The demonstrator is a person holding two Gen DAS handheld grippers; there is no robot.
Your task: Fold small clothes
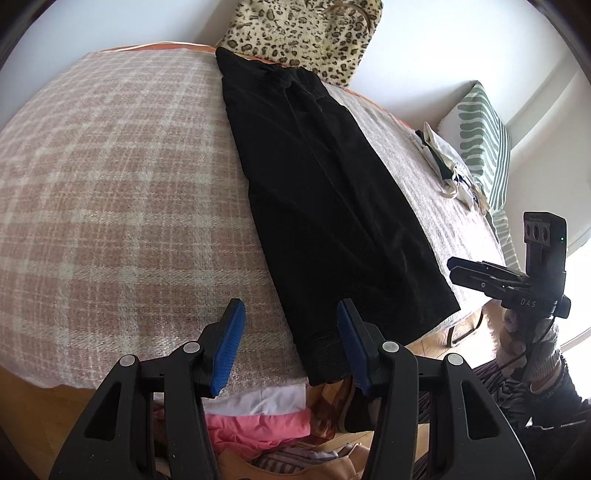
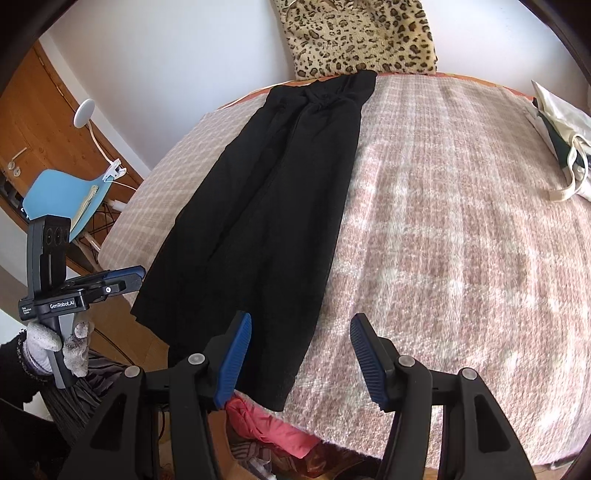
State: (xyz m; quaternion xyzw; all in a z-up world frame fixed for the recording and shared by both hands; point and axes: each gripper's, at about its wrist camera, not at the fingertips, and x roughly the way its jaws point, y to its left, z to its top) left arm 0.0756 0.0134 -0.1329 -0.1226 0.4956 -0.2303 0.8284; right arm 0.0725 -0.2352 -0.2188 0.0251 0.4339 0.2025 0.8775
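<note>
Black jaws with ribbed blue pads (image 1: pixel 229 347), silver pivot screws, grey knit glove (image 2: pixel 55 345), black sleeve.

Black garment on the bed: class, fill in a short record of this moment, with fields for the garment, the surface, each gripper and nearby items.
garment: black garment, laid out long and flat, near end hanging slightly over the bed edge
surface: pink checked blanket
left gripper: open, empty, at the garment's near end
right gripper: open, empty, above the blanket by the near end
far end: leopard-print cushion
below bed edge: pink clothes
</note>
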